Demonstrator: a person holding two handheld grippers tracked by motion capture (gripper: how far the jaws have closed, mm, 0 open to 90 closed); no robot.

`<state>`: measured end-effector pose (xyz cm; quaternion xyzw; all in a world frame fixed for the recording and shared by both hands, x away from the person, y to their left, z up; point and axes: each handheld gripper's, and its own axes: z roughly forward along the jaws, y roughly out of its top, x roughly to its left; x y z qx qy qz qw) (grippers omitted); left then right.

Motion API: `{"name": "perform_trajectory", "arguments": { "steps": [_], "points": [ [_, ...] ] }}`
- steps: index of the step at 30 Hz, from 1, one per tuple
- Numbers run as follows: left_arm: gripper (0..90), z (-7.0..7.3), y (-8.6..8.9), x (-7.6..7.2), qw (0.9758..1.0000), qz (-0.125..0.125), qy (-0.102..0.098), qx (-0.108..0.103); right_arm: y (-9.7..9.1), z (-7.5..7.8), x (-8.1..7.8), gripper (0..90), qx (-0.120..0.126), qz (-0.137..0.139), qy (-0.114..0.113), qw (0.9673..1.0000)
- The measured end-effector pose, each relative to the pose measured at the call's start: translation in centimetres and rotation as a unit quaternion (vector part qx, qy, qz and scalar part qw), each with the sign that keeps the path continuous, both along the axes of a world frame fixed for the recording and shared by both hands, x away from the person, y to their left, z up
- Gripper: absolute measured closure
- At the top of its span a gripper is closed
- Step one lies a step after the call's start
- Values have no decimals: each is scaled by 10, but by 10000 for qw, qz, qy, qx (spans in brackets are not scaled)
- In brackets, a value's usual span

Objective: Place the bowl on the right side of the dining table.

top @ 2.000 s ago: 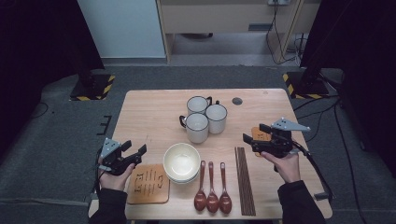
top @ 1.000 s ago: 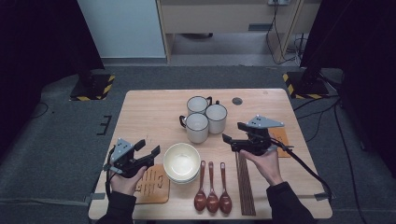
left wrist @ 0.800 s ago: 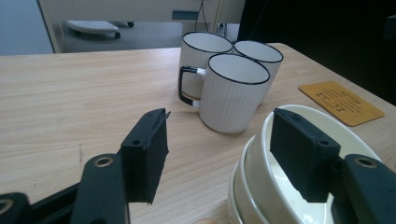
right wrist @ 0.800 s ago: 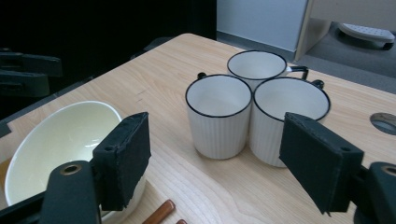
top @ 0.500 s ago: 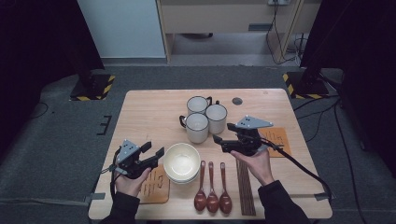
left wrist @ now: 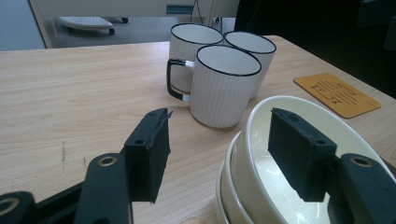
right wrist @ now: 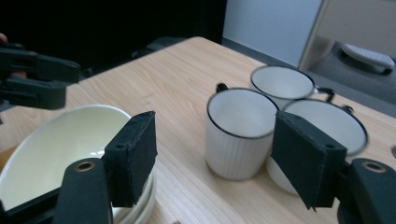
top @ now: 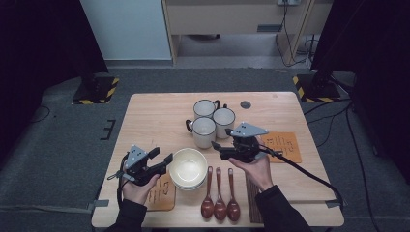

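Left hand-held gripper [top: 164, 162] open, straddling the rim of the stacked bowls [top: 187, 167]; lower bowls mostly hidden. Right hand-held gripper [top: 218, 146] open, jaws just closing, empty, before nearest mug [top: 203, 131], centre frame.

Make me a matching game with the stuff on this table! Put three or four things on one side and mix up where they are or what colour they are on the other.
Things:
1. mugs
2. spoons
3. stack of bowls
4. orange mat

Clues:
A. cream, between the two grippers
B. flat, near the table's right edge
C. white with dark rims, clustered at the middle
D. brown, in a row at the near edge

Pairs: 1-C, 2-D, 3-A, 4-B
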<state>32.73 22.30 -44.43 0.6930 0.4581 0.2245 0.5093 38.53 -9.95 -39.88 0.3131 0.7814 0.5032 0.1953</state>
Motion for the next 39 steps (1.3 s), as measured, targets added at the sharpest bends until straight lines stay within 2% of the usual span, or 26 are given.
{"name": "perform_trajectory", "arguments": {
  "steps": [3,6,8,10,12,15,17,23,25,28,34,39],
  "points": [
    [375,-1,-2,0,10000,-22,-2,17,7,-1,0,335,44,113,38,9999],
    [376,-1,-4,-1,10000,-48,-4,46,14,-3,0,336,-68,193,-59,9998],
    [378,-2,-6,-1,10000,-62,-3,62,18,-5,0,355,-27,291,-60,9996],
    [380,-3,-8,0,9999,-71,11,83,22,-8,0,378,20,327,-8,9995],
    [385,-5,-9,0,9999,-88,18,111,23,-12,0,380,-9,343,-15,9994],
    [392,-7,-12,0,9998,-93,34,153,26,-16,1,381,-44,355,100,9993],
    [404,-7,-13,1,9998,-93,28,187,28,-19,1,385,-65,381,77,9992],
    [462,-11,-16,1,9996,-109,91,236,34,-26,0,420,-59,463,156,9988],
    [482,-12,-17,1,9995,-96,85,277,37,-29,1,430,-97,490,258,9984],
    [509,-12,-18,1,9995,-74,76,301,41,-35,1,451,-226,512,268,9981],
    [577,-13,-19,0,9994,-26,71,336,46,-42,1,500,-254,611,491,9966],
    [621,-13,-20,0,9994,6,103,334,50,-46,1,535,-322,627,547,9960]
  ]
}}
